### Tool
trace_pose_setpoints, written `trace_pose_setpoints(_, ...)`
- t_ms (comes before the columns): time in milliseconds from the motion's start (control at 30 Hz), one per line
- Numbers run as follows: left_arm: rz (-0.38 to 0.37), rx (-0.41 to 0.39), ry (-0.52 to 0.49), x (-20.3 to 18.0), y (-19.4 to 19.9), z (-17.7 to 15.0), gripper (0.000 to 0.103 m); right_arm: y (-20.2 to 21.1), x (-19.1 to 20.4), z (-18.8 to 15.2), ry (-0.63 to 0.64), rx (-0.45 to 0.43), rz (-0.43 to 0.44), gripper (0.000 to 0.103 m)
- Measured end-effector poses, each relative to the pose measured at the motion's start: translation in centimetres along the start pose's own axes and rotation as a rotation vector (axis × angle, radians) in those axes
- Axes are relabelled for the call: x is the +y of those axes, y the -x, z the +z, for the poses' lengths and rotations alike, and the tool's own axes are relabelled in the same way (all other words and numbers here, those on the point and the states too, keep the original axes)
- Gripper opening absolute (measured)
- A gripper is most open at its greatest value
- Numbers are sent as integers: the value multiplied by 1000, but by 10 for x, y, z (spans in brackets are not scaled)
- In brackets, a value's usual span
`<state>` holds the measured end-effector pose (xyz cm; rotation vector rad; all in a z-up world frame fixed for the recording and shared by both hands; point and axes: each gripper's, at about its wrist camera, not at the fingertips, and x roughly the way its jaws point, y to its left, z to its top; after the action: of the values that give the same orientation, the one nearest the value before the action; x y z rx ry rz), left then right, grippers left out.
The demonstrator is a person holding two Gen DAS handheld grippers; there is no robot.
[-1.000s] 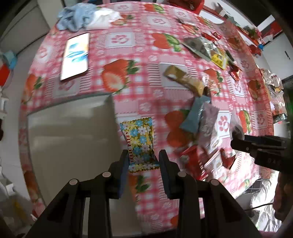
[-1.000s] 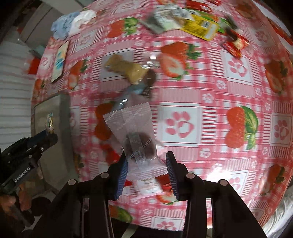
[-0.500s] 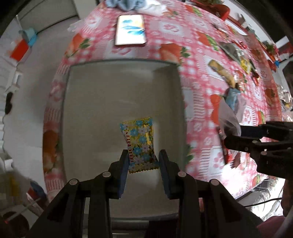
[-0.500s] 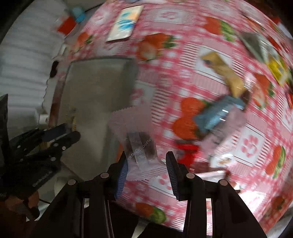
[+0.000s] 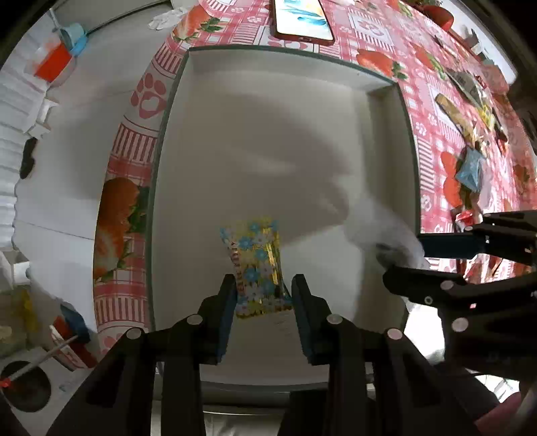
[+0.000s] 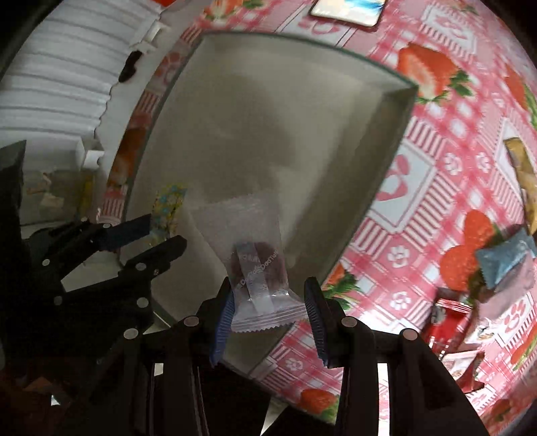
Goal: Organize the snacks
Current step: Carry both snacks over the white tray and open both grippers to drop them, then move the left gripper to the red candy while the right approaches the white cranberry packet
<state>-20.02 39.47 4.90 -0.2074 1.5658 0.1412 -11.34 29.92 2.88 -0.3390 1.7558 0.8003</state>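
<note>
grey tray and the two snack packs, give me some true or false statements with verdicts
1. The left tool holds a yellow flowered packet. True.
2. The right tool holds a blue packet. False: it holds a translucent white packet; the blue packet lies on the tablecloth.
3. Both held packets are above the grey tray. True.
4. A phone lies inside the tray. False: the phone lies on the tablecloth beyond the tray.

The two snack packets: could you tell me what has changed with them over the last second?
Both were carried from above the tablecloth to above the grey tray. The left gripper holds the flowered packet, the right gripper the translucent packet. Neither was released; the phone stayed put.
</note>
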Motion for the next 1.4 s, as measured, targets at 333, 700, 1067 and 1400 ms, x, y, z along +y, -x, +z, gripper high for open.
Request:
trace_pose_setpoints(333,52,-23,-12,-5,7,7,78,19,-33,0,-91,-59,-17,96)
trace_pose_setpoints(700,-73,-82,-241,-85,34,35,78,55,-156,-62,-395,-114,-120,103)
trace_pose_setpoints(1067,-109,-31,-419,-154,27,33,78,31,-213,-118,-552,-44,-159,103)
trace_pose_setpoints(1400,-134,86,-435,-196,2,31,79,-3,-195,-80,-501,-27,-157,103)
